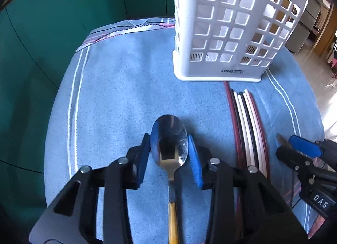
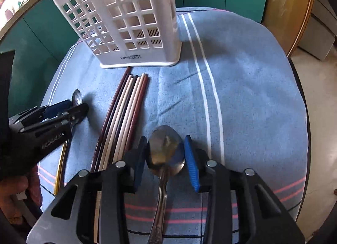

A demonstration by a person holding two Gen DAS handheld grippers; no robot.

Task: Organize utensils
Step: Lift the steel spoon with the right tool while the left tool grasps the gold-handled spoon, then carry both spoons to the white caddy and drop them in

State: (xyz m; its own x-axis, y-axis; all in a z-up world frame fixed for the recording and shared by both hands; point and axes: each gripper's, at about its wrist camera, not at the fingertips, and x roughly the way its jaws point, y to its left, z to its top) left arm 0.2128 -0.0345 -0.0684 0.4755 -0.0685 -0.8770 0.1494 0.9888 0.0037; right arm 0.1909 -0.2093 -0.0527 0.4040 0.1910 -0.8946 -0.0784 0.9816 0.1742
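Each gripper, left [image 1: 169,155] and right [image 2: 166,159], clamps a spoon bowl, the gold-handled spoon [image 1: 169,144] and steel spoon [image 2: 165,151] both pointing lengthwise toward the white utensil caddy [image 1: 227,24].

The left gripper [image 1: 169,151] hangs low over the tabletop, its blue pads [image 1: 194,159] close together. The right gripper [image 2: 166,155] sits alongside, level with it, fingers likewise narrowed.
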